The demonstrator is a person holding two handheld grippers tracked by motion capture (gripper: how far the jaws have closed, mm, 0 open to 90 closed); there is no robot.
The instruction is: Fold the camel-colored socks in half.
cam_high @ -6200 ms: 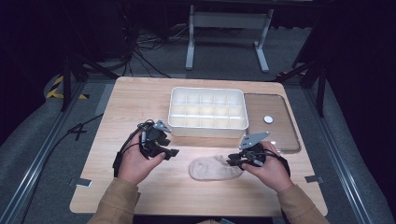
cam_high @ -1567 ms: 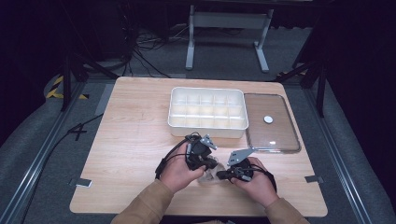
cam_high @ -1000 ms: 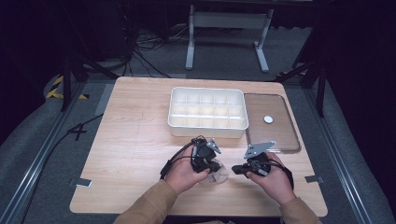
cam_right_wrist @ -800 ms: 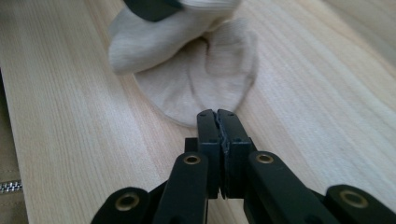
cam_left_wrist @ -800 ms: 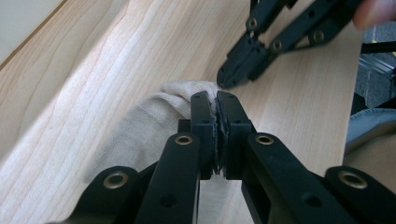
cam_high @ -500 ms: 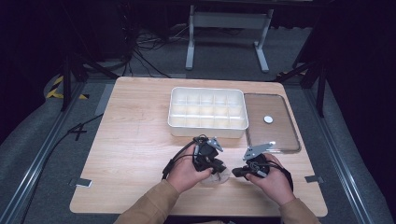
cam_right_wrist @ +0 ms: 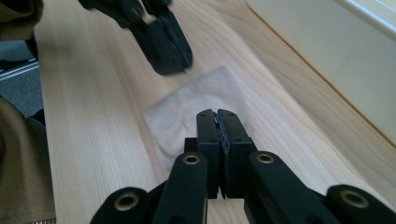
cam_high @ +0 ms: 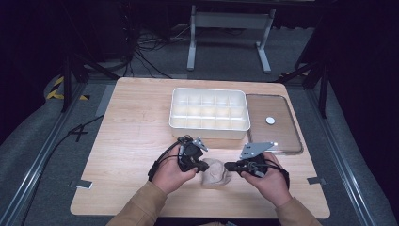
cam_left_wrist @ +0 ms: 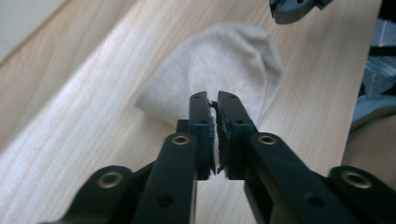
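A beige sock (cam_high: pixel 215 173) lies folded into a small bundle on the wooden table (cam_high: pixel 131 127), near its front edge. My left gripper (cam_high: pixel 203 165) sits at the sock's left side. Its jaws have just been closing and now stand shut, with nothing between them. In the left gripper view its tips (cam_left_wrist: pixel 213 97) hover just short of the sock (cam_left_wrist: pixel 224 60). My right gripper (cam_high: pixel 229 165) faces it from the right, shut and empty. In the right gripper view its tips (cam_right_wrist: pixel 217 113) hang over the sock (cam_right_wrist: pixel 187 112), with the left gripper (cam_right_wrist: pixel 163 42) beyond.
A white box with several compartments (cam_high: pixel 209 126) stands behind the hands at mid table. To its right lies a brown tray (cam_high: pixel 282 136) with a small white disc (cam_high: pixel 270 120) on it. Bare table extends to the left.
The sock, long and flat at first, now lies folded in a compact bundle. Both hands have shifted slightly around it over the last second, the right one rising a little.
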